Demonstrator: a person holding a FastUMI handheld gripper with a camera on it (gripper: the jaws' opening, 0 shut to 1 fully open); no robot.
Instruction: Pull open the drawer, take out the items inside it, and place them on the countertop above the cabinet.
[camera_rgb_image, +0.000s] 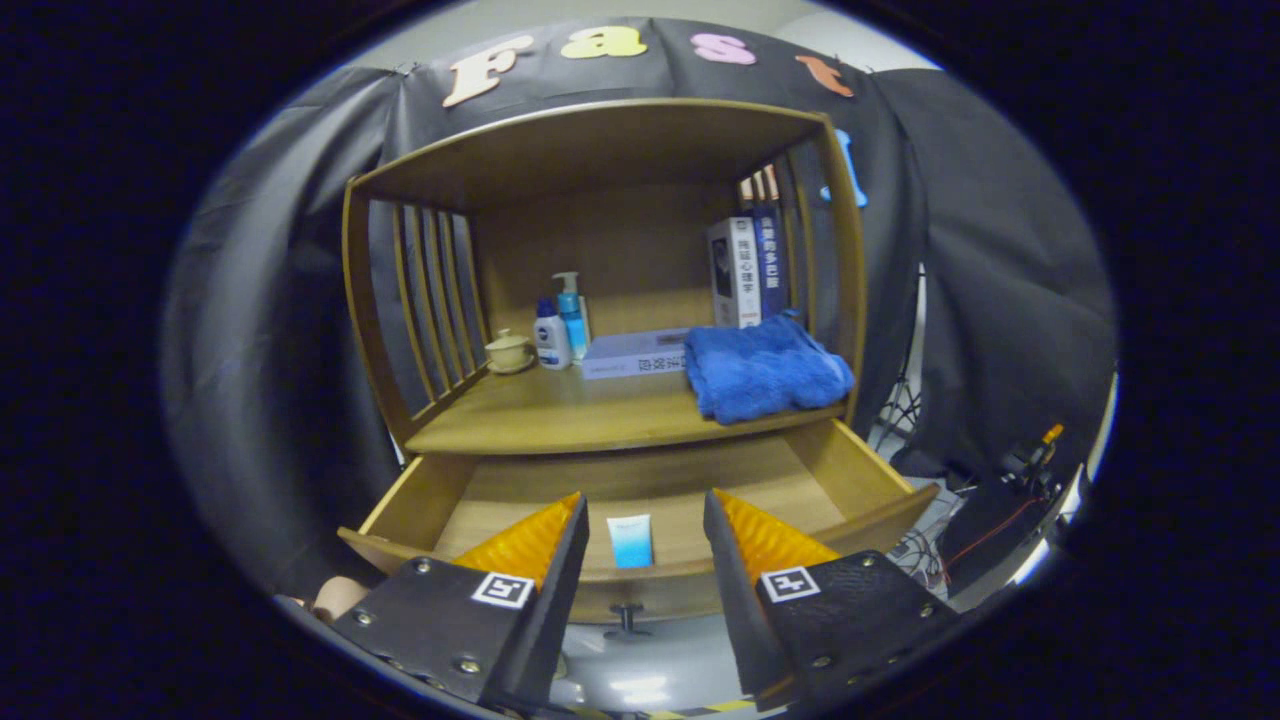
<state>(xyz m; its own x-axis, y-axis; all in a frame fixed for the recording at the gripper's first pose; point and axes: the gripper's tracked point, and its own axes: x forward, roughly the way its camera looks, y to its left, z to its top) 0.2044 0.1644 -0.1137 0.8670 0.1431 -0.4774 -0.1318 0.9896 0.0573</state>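
1. Drawer (880, 480) is pulled out under the countertop (560, 415); one small blue-and-white tube (630, 541) lies flat on its floor, close behind the front panel. That is the only item I can make out inside.
2. Gripper (640, 525) hangs just in front of the drawer with its fingers spread wide, nothing held. The tube sits in the gap between the tips, a little beyond them.
3. Step in hand, as I read it: pick up the tube. Come in over the front panel, then drop down; keep clear of the knob (626, 615) below it.
4. Keep the tube centred in the gap and close across its narrow width. It lies flat, so the tips need to reach the drawer floor or it may slide away.
5. Tube looks soft: squeeze enough to hold, not crush.
6. Lift straight up before moving back; the countertop edge overhangs the rear of the drawer.
7. Free spot for placing: front left of the countertop, ahead of the bottles.
8. Count on the countertop:
   - blue towel (765, 370): 1
   - bottles: 2, pump bottle (571, 312) and smaller white bottle (550, 337)
   - small lidded cup (508, 350): 1
   - flat book (634, 354): 1
   - upright books (745, 265): at least 2
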